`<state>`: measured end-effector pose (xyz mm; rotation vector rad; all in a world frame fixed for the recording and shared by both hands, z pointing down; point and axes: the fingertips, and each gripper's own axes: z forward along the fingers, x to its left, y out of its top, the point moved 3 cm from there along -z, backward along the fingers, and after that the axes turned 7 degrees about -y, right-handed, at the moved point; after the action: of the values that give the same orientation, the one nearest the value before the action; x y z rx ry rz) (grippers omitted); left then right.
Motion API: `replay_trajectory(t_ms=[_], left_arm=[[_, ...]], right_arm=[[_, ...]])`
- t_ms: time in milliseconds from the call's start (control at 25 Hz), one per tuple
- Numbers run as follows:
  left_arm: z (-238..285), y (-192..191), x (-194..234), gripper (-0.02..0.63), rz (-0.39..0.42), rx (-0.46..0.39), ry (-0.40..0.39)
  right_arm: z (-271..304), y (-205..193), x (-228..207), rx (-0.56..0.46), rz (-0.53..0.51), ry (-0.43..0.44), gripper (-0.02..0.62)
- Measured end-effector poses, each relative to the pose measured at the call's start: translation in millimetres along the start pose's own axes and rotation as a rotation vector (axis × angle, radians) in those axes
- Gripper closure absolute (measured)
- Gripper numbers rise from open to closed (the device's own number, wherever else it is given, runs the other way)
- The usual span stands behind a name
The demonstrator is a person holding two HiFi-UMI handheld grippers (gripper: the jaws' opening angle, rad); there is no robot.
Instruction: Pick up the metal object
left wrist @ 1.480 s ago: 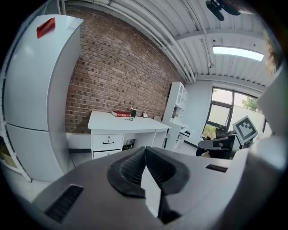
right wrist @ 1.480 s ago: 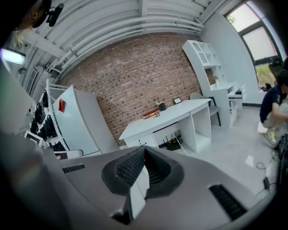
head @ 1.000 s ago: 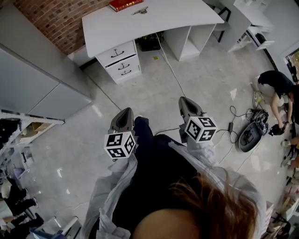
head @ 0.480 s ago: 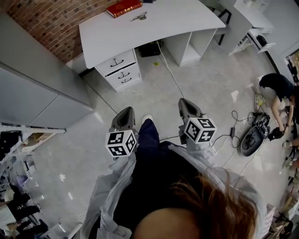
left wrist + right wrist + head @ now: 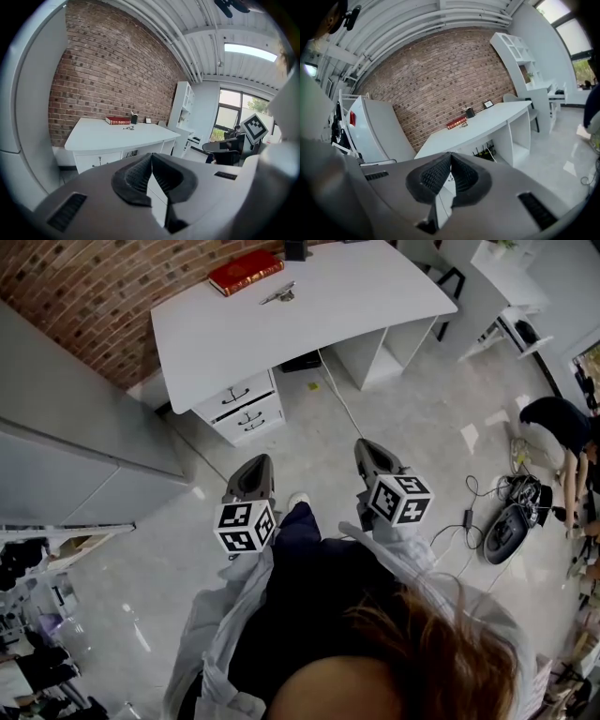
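A small metal object [image 5: 278,293] lies on the white desk [image 5: 309,324] by the brick wall, next to a red book [image 5: 246,271]. In the left gripper view the metal object [image 5: 127,127] shows as a small glint on the desk top, near the book [image 5: 117,121]. Both grippers are held at waist height over the floor, well short of the desk. My left gripper [image 5: 255,468] is shut with nothing in it; its tips [image 5: 151,155] meet. My right gripper [image 5: 367,448] is shut and empty too, pads together [image 5: 450,155].
The desk has a drawer unit [image 5: 240,401] underneath and cables [image 5: 342,381] across the floor. A grey cabinet [image 5: 66,418] stands at the left. A crouching person [image 5: 561,423] and gear on the floor [image 5: 506,519] are at the right. White shelving [image 5: 183,110] stands beyond the desk.
The desk has come further into the head view and slid downward in it, showing more of its top. Both grippers stay shut and level.
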<state>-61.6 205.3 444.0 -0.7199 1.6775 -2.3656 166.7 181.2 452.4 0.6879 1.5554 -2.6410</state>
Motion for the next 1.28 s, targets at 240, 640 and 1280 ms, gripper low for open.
replay_trajectory(t_ms=[240,640,1280], left_arm=[[27.6,18.9,28.0,0.589,0.005,0.002,-0.015],[59.7,38.4,76.0,0.589,0.006,0.007,-0.023],[68.0,33.3,104.3,0.589,-0.023,0.047,-0.025]], right_arm=[[42.4,15.9,7.9,0.035,0.091,0.055,0.395],[96.1,33.6,20.3,0.045,0.131,0.08,0.247],[126.4,40.6,33.5,0.053,-0.008,0.047,0.249]])
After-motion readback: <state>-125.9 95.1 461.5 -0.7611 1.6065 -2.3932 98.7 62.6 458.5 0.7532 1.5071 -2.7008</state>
